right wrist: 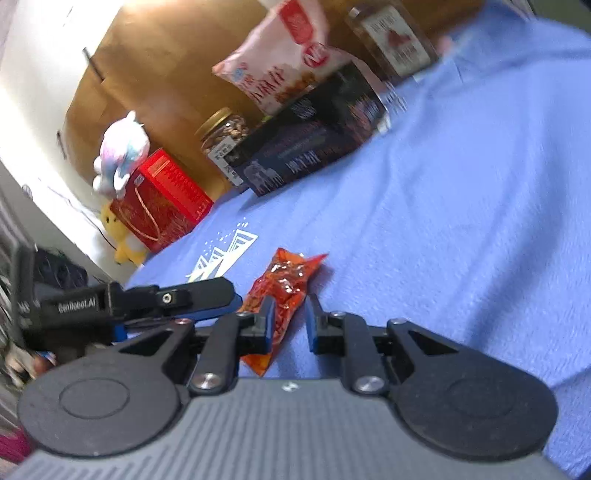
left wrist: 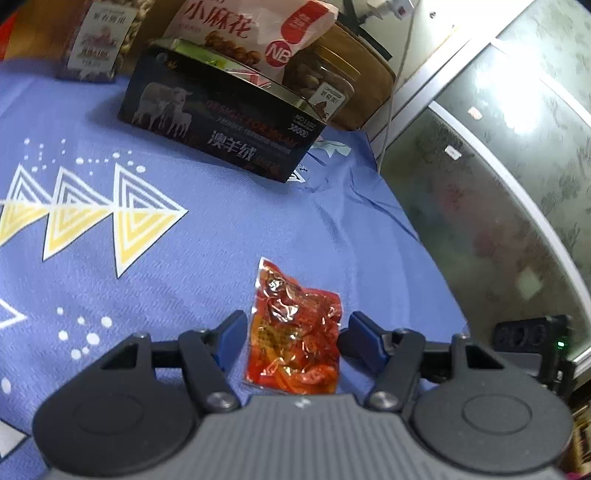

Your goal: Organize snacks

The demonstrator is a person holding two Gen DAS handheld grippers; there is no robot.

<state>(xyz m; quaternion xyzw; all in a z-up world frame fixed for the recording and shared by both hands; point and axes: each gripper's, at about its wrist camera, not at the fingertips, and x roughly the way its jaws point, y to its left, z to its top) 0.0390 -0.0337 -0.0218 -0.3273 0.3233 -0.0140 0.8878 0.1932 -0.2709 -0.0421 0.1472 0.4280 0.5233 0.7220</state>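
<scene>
A red, shiny snack packet (left wrist: 295,332) lies flat on the blue patterned cloth (left wrist: 184,295). My left gripper (left wrist: 295,328) is low over it and open, one blue pad on each side of the packet, at its edges without squeezing it. In the right wrist view the same packet (right wrist: 291,280) lies just ahead of my right gripper (right wrist: 291,317). Its jaws stand only a narrow gap apart, with blue cloth showing between them and the packet partly behind the left finger. The left gripper's finger (right wrist: 207,291) reaches in from the left beside the packet.
At the back of the cloth stand a dark box with sheep on it (left wrist: 221,122), a pink snack bag (left wrist: 251,29), a jar of nuts (left wrist: 325,85) and a clear nut bag (left wrist: 103,37). The bed edge meets a glass-fronted cabinet (left wrist: 498,184). A red gift box (right wrist: 162,195) and plush toys (right wrist: 118,158) sit beyond.
</scene>
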